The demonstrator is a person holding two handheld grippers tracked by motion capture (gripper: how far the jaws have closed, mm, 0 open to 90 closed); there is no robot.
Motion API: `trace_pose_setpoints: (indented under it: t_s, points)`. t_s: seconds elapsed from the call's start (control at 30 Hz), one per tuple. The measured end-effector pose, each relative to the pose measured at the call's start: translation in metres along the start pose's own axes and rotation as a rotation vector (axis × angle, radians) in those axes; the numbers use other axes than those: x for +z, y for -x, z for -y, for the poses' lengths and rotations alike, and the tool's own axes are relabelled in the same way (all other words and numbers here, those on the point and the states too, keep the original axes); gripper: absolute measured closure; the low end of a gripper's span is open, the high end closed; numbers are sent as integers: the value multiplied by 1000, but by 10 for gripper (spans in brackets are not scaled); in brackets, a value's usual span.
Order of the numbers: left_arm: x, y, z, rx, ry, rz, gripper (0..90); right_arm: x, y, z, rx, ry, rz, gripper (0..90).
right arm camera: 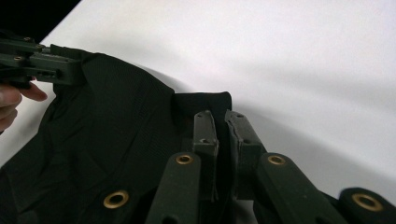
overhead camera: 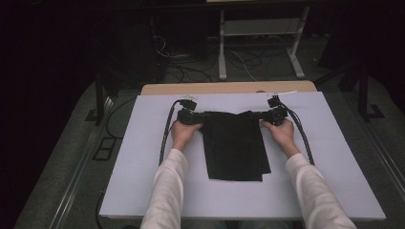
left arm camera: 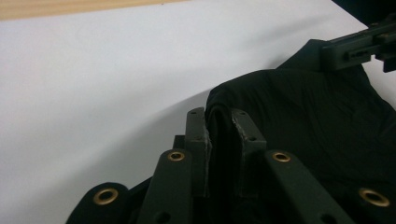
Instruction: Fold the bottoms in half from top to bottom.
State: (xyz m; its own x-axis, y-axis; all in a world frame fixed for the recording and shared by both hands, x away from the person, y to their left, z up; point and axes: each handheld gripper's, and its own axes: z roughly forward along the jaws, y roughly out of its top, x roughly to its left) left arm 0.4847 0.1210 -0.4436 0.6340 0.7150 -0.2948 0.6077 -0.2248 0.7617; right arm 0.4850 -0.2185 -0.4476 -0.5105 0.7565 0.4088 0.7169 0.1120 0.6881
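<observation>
Black folded cloth [overhead camera: 234,145] lies flat on the white tabletop [overhead camera: 143,181], its near edge toward the person and its two far corners up at the tongs. White sleeves [overhead camera: 167,191] come in from the near edge on either side of it, and each hand holds one pair of tongs at a far corner.

In the left gripper view, the left tongs [left arm camera: 223,122] stand narrowly apart with a fold of the cloth's corner rising between the pads; whether the pads press on it cannot be told for sure, as the gap looks slightly loose. In the high view these tongs [overhead camera: 203,116] sit at the cloth's far left corner.

In the right gripper view, the right tongs [right arm camera: 219,121] are almost closed, with the cloth's other far corner pinched between the jaws. In the high view they [overhead camera: 255,115] sit at the far right corner.

Each gripper view shows the opposite tongs farther off across the cloth. Beyond both, the tabletop's far strip is bare wood [overhead camera: 229,88], and cables [overhead camera: 239,59] lie on the floor behind.
</observation>
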Motion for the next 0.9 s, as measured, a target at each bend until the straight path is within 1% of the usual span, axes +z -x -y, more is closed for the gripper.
trace_pose_setpoints:
  t_s: [0.13,0.23,0.27,0.33,0.4,0.47,0.53,0.57,0.63,0.67,0.7,0.73,0.8,0.87,0.9]
  points:
    - [2,-3,5,-22,11,3,746,0,1,1,-7,-11,9,812]
    - [1,-4,6,-35,10,7,696,-1,2,1,-3,-16,9,793]
    - [1,-3,6,-38,8,16,677,-1,2,1,-5,-16,7,777]
    - [0,-3,5,-53,6,43,667,-2,0,0,-14,-15,19,750]
    - [-1,-2,5,-68,6,52,605,-3,-2,0,-28,-23,24,721]
    - [-2,-1,5,-62,3,50,509,-4,-4,0,-43,-26,30,688]
    - [-3,1,4,-51,3,42,422,-6,-7,-1,-50,-29,23,631]
    - [-5,3,4,-40,5,38,382,-6,-9,-1,-63,-34,24,601]
    - [-8,4,4,-32,17,43,332,-8,-13,-1,-85,-47,34,524]
    - [-10,4,4,-30,24,43,298,-9,-15,0,-101,-45,43,498]
    - [-12,4,5,-27,24,39,265,-11,-17,0,-110,-42,40,463]
    - [-14,4,5,-14,17,37,237,-12,-18,0,-112,-41,40,418]
    - [-18,5,5,-4,14,34,175,-16,-21,0,-123,-30,46,363]
    - [-23,6,5,5,14,30,132,-21,-22,-1,-126,-16,56,266]
    - [-25,6,5,10,20,26,116,-23,-22,-1,-122,-9,53,238]
